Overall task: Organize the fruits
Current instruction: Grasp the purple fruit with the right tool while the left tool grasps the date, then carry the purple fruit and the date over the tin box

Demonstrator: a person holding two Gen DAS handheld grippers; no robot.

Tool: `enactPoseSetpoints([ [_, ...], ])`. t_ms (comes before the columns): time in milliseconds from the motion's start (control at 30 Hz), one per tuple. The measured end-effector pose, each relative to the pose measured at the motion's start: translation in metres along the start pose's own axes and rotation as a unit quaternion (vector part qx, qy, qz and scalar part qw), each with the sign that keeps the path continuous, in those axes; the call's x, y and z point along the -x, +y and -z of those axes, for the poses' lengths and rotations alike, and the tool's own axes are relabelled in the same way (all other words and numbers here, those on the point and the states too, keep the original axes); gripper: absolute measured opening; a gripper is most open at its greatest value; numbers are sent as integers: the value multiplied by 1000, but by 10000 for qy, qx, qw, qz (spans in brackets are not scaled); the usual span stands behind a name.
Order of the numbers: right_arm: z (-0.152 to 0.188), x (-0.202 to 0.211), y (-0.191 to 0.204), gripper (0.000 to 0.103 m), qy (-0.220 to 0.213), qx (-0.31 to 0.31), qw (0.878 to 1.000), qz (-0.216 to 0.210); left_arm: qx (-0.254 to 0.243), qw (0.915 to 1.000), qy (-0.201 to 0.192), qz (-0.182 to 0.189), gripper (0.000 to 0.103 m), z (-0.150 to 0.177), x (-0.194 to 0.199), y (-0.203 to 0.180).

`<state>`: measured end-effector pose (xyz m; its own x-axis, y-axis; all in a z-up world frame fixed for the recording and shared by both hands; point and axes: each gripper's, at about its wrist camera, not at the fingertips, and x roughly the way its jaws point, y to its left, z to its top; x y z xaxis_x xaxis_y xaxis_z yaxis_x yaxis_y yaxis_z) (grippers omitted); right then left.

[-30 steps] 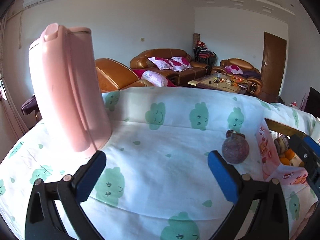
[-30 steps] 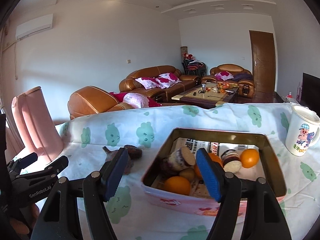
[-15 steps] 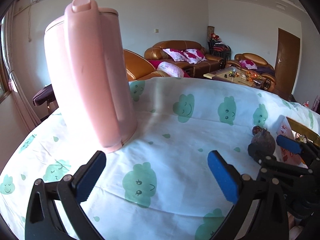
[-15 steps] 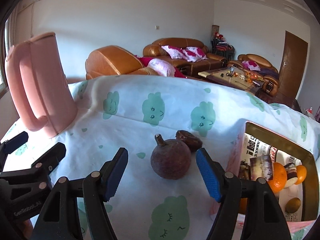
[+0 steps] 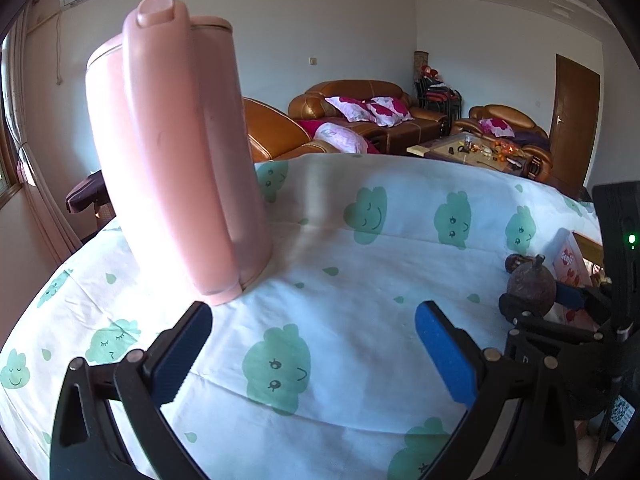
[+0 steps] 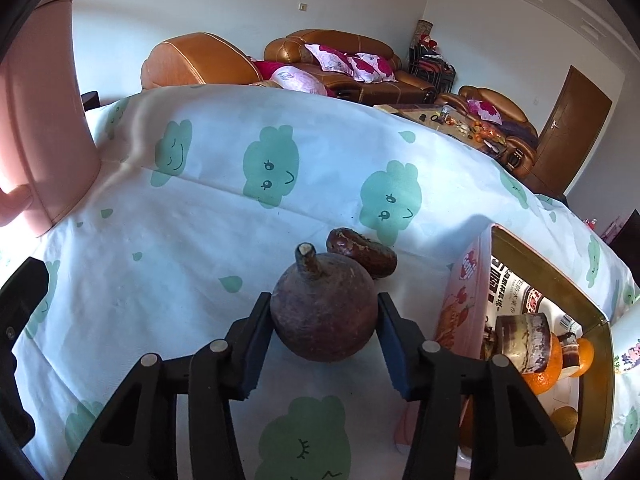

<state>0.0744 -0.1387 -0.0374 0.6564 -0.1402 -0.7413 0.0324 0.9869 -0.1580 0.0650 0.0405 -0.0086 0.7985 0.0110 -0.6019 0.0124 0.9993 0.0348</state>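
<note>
Mangosteen (image 6: 324,316) sits on the tablecloth (image 6: 224,208), pinched between the right gripper's (image 6: 324,334) fingers, left of the box (image 6: 464,300). Date (image 6: 362,252) lies just behind. Left gripper (image 5: 312,348) hangs spread before the jug (image 5: 176,152).

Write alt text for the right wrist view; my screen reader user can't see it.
The right gripper is closed around a round dark purple fruit with a stubby stem, on a white tablecloth printed with green clouds. A smaller brown fruit lies just behind it; an open box holding oranges sits to the right.
</note>
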Motion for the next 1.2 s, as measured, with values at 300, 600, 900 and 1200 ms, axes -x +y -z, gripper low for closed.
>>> enactPoseSetpoints([
  [300,16,62,-19,52,-1489,-490,9872,-300,-162,9996,23,210,103,-2,-2,-7],
  [600,11,98,-58,52,-2318,-729,9691,415,-338,9907,-118,1315,103,-17,-5,-48],
  [900,21,120,-84,52,-2678,-869,9570,693,-478,9718,852,2145,71,-44,-64,-128],
  [1200,14,102,-93,52,-2329,-1075,9655,442,-891,9676,1276,1990,39,-47,-96,-185],
])
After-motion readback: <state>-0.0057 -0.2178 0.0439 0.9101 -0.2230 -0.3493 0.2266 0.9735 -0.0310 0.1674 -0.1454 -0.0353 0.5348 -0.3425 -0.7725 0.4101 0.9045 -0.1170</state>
